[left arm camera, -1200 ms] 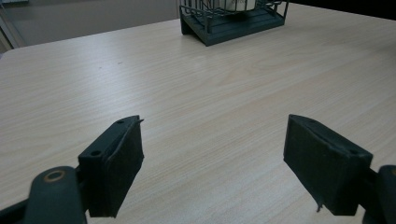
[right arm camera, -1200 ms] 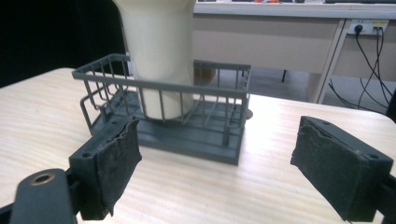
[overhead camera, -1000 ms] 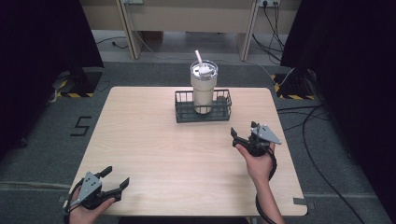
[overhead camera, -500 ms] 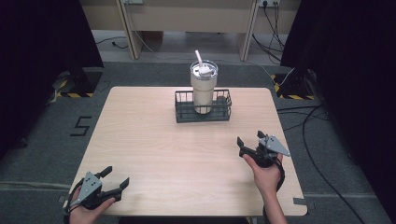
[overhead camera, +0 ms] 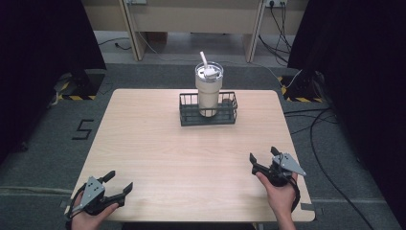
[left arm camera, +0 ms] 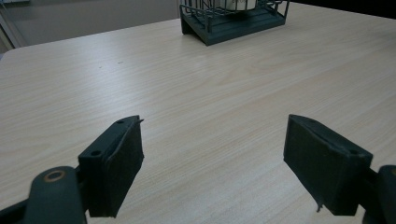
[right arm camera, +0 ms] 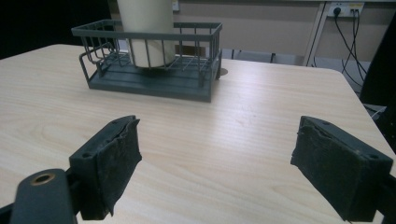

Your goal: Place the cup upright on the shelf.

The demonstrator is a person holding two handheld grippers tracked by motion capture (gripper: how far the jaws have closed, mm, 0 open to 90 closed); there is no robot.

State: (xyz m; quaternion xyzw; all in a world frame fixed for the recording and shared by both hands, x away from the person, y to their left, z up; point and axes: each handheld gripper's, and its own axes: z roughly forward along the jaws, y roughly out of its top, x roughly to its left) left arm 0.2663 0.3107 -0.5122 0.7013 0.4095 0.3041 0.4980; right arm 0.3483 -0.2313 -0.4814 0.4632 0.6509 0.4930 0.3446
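Observation:
A cream tumbler (overhead camera: 208, 93) with a lid and a white straw stands upright in a dark wire basket (overhead camera: 230, 111) at the far middle of the wooden table (overhead camera: 191, 158). My left gripper (overhead camera: 120, 180) rests at the near left corner, open, with nothing between its jaws. At the near right, my right gripper (overhead camera: 263, 154) is held in a hand, open and empty as well. In the left gripper view the jaws (left arm camera: 212, 154) frame bare wood, with the basket (left arm camera: 233, 23) far ahead. In the right gripper view the jaws (right arm camera: 217, 158) point at the basket (right arm camera: 154, 86) and tumbler (right arm camera: 147, 28).
Bare wood lies between both grippers and the basket. Grey carpet surrounds the table, with cables (overhead camera: 316, 124) on the floor at the right and black curtains on both sides. A wall socket with plugged cables (right arm camera: 348, 18) shows behind the table.
My right gripper has drawn back from beside the basket toward the near right edge of the table and sunk a little. The left gripper has stayed put.

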